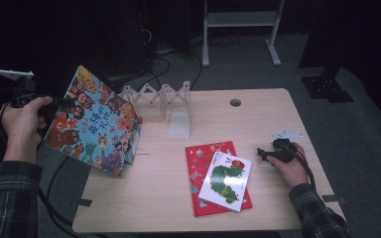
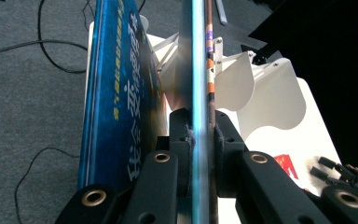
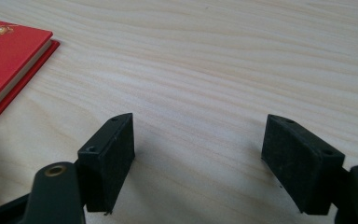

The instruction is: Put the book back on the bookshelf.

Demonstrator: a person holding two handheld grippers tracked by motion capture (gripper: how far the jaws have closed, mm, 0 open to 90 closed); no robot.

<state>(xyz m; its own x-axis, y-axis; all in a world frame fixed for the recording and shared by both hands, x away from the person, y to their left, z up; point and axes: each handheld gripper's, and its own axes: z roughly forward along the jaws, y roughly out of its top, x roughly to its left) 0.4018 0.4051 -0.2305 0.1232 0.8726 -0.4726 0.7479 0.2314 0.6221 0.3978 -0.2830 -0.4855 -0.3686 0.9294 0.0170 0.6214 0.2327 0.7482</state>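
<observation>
The picture book (image 1: 95, 124), its blue cover crowded with colourful cartoon monsters, is hanging tilted over the table's (image 1: 154, 198) left edge, with the left hand-held gripper (image 2: 200, 135) clenching one cover edge. Beyond it, a white folding rack (image 1: 163, 99) is standing. The right hand-held gripper (image 3: 198, 163) is resting released on the table, a red book (image 3: 4, 60) just to its left.

2 books (image 1: 219, 178), white rack (image 1: 164, 99)

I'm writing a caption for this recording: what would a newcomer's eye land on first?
First, the big colourful monster-covered picture book, held tilted over the wooden table's left edge, its cover pinched by the left gripper. Next, the white caterpillar book lying on a red book mid-table. The right gripper rests open beside them.
</observation>
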